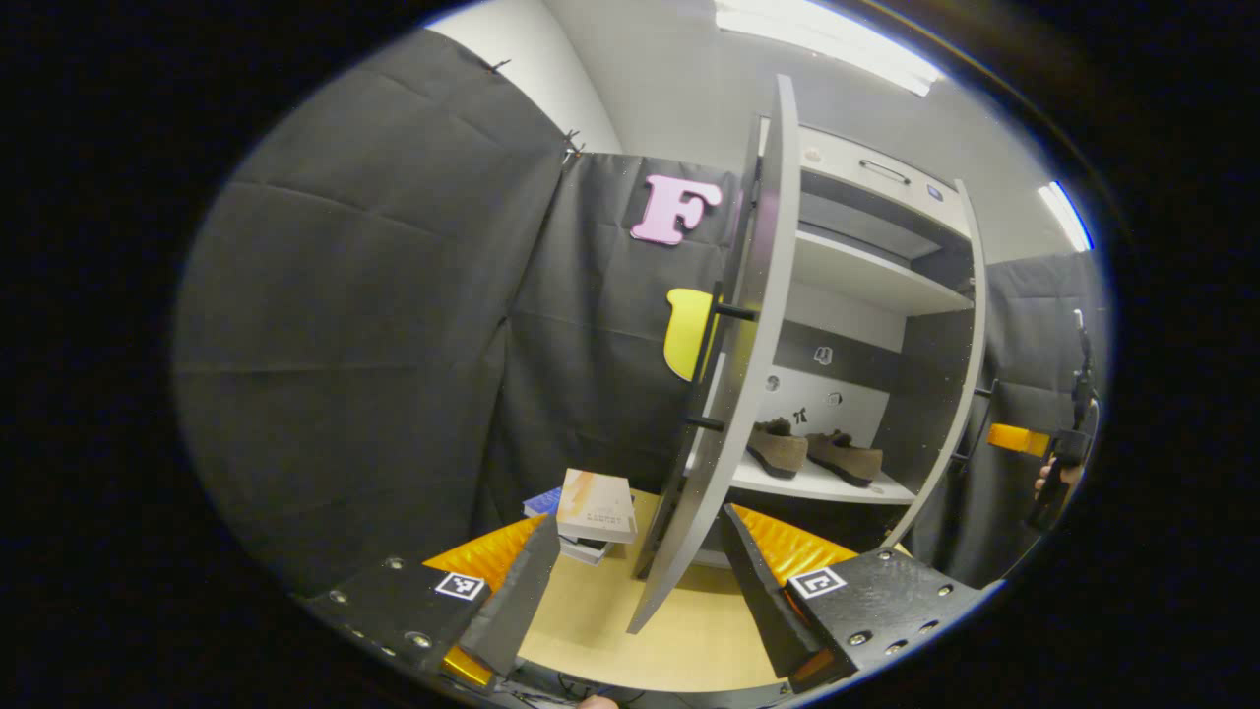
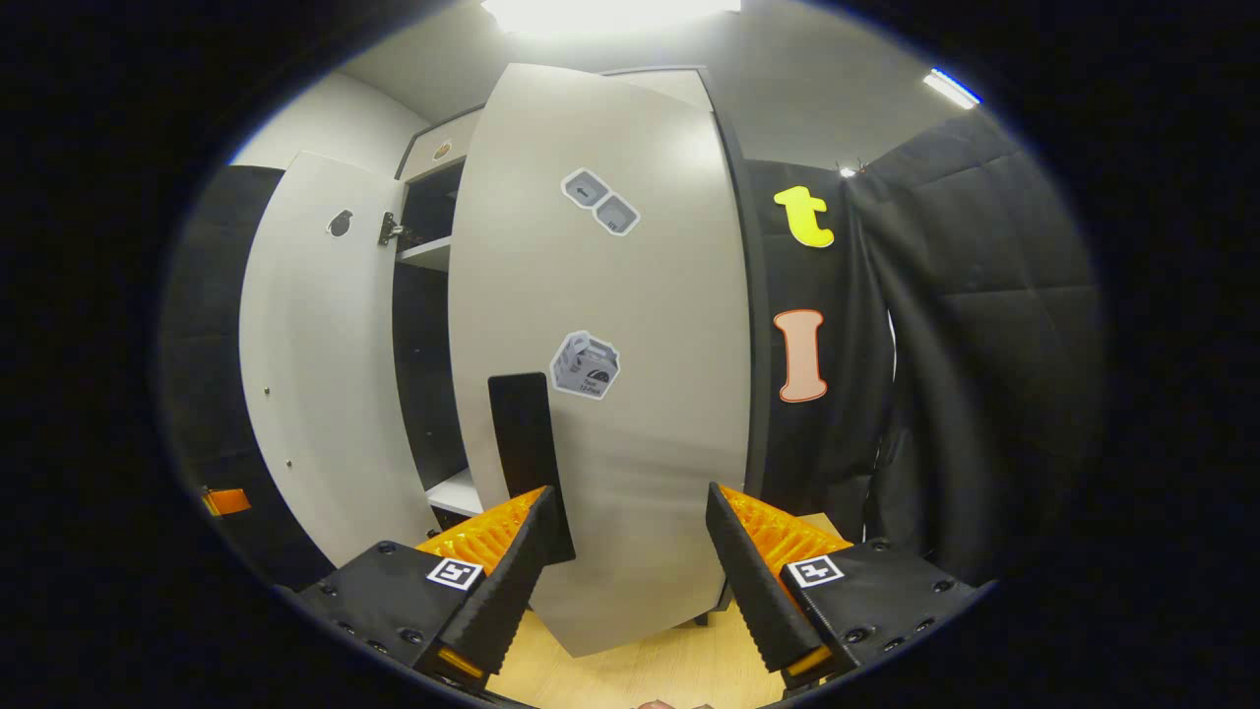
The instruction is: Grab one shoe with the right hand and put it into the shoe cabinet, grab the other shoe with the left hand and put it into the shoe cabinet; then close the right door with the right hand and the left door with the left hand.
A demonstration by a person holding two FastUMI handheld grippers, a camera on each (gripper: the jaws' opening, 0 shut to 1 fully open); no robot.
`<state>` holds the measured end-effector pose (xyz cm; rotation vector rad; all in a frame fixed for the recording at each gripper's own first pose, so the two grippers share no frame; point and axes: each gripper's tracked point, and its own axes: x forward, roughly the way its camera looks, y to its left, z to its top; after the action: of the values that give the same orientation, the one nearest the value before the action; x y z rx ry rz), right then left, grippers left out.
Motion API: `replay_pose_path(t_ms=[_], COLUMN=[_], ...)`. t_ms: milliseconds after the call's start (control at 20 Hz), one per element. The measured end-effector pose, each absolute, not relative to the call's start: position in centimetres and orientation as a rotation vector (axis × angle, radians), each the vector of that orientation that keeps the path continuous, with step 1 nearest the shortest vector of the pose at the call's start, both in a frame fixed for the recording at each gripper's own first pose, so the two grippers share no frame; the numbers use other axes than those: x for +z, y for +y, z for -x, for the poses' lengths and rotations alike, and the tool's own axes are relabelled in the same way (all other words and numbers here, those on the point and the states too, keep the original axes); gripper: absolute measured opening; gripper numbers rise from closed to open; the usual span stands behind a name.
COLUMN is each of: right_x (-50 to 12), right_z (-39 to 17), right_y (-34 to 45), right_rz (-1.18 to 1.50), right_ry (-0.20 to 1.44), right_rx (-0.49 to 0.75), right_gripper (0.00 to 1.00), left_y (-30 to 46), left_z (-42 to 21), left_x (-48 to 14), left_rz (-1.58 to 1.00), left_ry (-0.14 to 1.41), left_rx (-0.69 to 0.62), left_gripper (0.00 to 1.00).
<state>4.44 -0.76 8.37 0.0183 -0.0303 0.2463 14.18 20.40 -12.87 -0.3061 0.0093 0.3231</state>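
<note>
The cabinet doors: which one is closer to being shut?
The right door, swung partway across the opening. The left door stands wide open.

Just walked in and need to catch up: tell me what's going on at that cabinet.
A person holds a tool in each hand at a shoe cabinet. Both brown shoes already sit side by side on a lower shelf. The right tool, open, faces the outside of the right door, near its black handle; that door looks partly swung in. The left tool, also open, straddles the edge of the left door, which stands open.
</note>
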Motion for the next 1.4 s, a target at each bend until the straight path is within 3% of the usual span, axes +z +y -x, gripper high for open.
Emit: replay_pose_path(t_ms=[200,250,300,400,700,1000,1050,1200,1400], right_x=[7.4,7.0,6.7,6.1,4.8,3.2,2.7,1.6,0.5], right_z=[-3.8,-3.7,-3.5,-3.2,-1.3,0.2,0.3,0.9,1.7], right_y=[-1.0,-1.1,-1.2,-1.2,-0.8,-1.0,-1.1,-1.8,-3.4], right_rz=[-0.025,-0.027,-0.028,-0.035,-0.1,-0.106,-0.121,-0.17,-0.197], right_ry=[-0.014,-0.006,0.001,0.016,0.048,0.062,0.073,0.09,0.098], right_rx=[0.22,0.217,0.212,0.208,0.219,0.213,0.213,0.193,0.137], right_gripper=[0.96,0.92,0.96,0.96,0.96,0.96,0.96,0.96,0.96], left_y=[23.7,24.8,25.7,27.6,32.4,33.4,33.3,32.1,31.1], left_z=[-13.5,-13.4,-13.6,-13.8,-16.0,-19.3,-20.2,-22.8,-25.0], left_x=[-13.2,-13.2,-13.1,-12.5,-9.1,-3.7,-2.6,-0.9,-0.6], left_rz=[0.328,0.321,0.31,0.282,0.2,0.108,0.087,0.058,0.027], left_ry=[0.006,0.006,0.005,-0.012,-0.065,-0.15,-0.172,-0.195,-0.172], left_rx=[0.369,0.382,0.396,0.413,0.414,0.345,0.323,0.251,0.207], left_gripper=[0.95,0.95,0.95,1.0,1.0,1.0,0.95,1.0,1.0])
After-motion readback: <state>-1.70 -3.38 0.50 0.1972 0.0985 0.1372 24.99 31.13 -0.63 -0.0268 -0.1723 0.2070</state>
